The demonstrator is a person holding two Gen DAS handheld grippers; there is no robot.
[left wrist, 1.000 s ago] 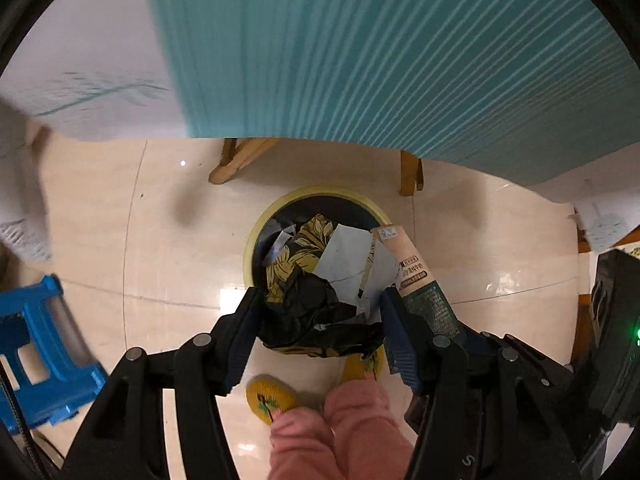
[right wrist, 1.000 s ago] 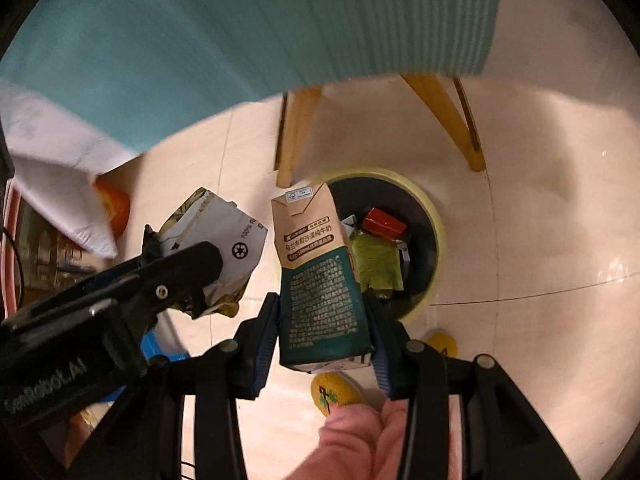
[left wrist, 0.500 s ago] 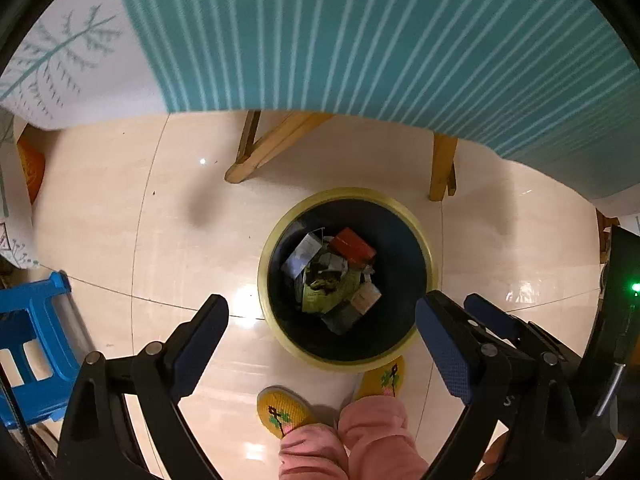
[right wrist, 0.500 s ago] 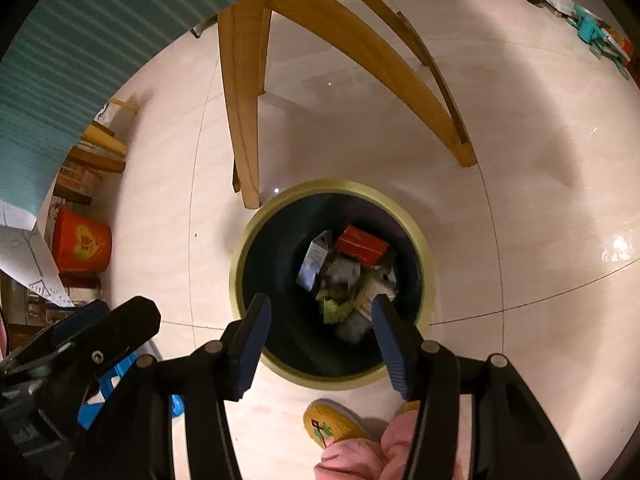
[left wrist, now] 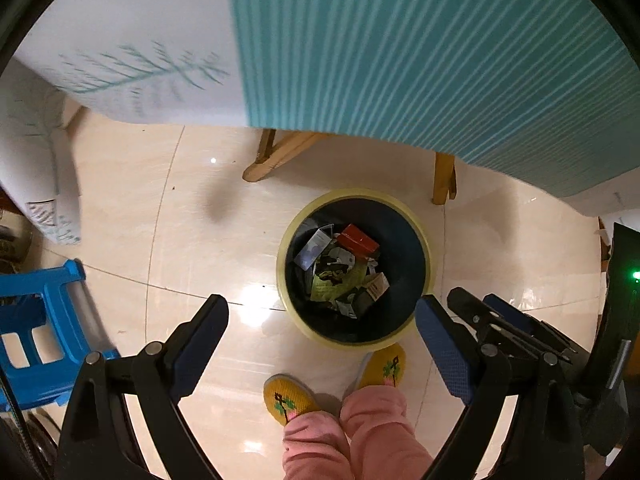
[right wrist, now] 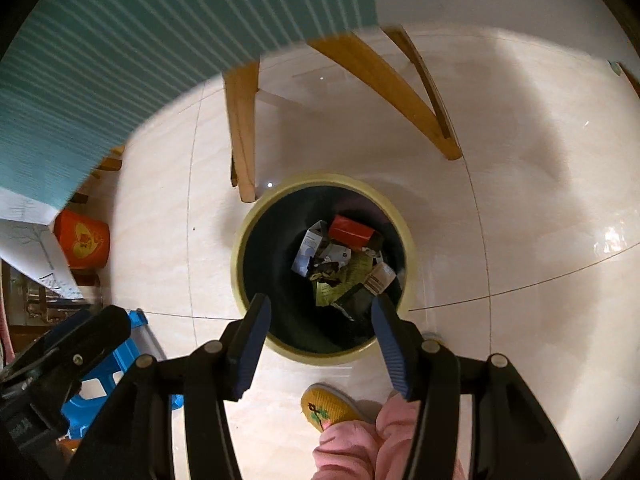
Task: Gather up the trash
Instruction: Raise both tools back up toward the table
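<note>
Directly below both empty, spread-jawed grippers, left (left wrist: 322, 336) and right (right wrist: 320, 320), trash (left wrist: 340, 268) lies in the bin (left wrist: 428, 264).

A home dining area: tiled floor (left wrist: 192, 216), teal tablecloth (left wrist: 420, 48) (wooden legs beneath), slippers (left wrist: 288, 398).

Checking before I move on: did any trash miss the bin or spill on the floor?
Nothing stands out. The trash lies inside the bin, none on the floor around it. Both grippers, left and right, are empty.
</note>
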